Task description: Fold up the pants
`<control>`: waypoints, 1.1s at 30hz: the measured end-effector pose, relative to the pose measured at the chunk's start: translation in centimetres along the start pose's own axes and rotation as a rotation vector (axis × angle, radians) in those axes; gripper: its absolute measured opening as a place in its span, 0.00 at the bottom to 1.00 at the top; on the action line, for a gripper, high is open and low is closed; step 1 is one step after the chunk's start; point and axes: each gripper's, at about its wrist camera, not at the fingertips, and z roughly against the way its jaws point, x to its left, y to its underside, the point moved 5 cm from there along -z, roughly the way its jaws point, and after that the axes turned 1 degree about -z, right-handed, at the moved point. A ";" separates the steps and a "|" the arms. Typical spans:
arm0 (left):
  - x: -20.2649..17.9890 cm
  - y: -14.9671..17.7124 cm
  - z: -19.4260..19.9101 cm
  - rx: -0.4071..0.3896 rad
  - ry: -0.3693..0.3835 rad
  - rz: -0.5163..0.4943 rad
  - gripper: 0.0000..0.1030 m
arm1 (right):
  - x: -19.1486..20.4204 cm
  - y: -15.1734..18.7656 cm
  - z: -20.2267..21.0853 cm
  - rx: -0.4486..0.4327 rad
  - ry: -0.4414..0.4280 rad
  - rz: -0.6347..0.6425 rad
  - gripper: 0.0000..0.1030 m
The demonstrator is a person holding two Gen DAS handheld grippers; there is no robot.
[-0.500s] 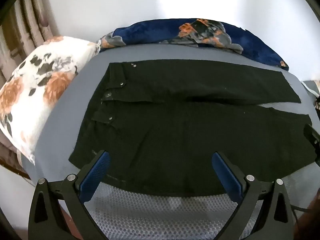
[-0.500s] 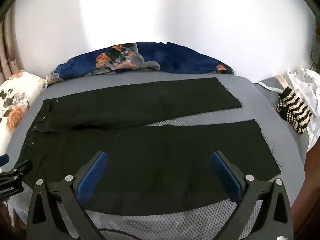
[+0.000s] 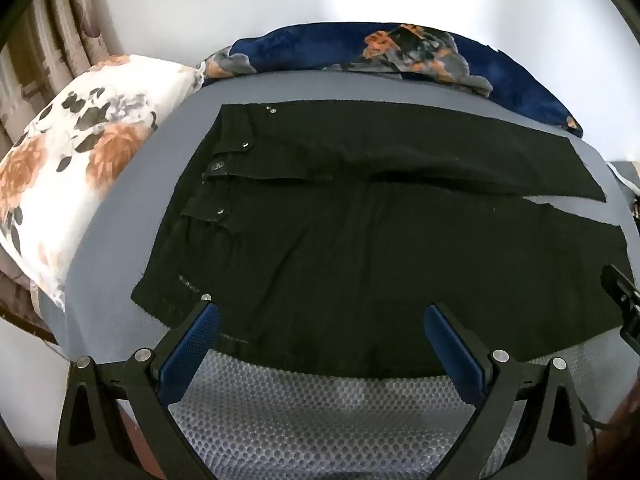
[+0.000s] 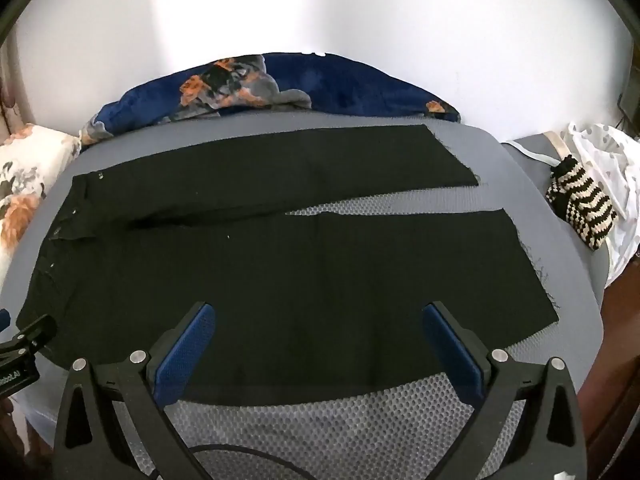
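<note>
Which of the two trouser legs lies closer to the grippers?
The near leg, running just beyond both grippers' fingertips; the far leg lies beside the blue blanket.

Bare grey mesh surface [image 4: 320, 420] lies along the near edge, open for a gripper. The black pants [image 4: 280, 280] cover the middle. A floral pillow [image 3: 72, 184] crowds the left, a blue blanket [image 4: 340, 88] lines the far edge, and a striped knit item [image 4: 580, 208] sits right.

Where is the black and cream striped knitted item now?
In the right wrist view, the striped knitted item lies at the far right, beside the white dotted cloth, beyond the leg ends of the black pants.
</note>
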 end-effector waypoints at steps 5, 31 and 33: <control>0.2 0.2 -0.6 0.014 0.004 0.006 0.98 | 0.3 0.2 -0.1 0.028 0.012 -0.002 1.00; 1.2 0.7 -3.9 0.079 -0.004 0.010 0.98 | 2.1 -0.2 -2.0 0.084 0.051 0.044 0.99; 1.3 0.8 -4.1 0.082 -0.001 0.011 0.98 | 2.1 -0.3 -2.1 0.079 0.047 0.044 0.99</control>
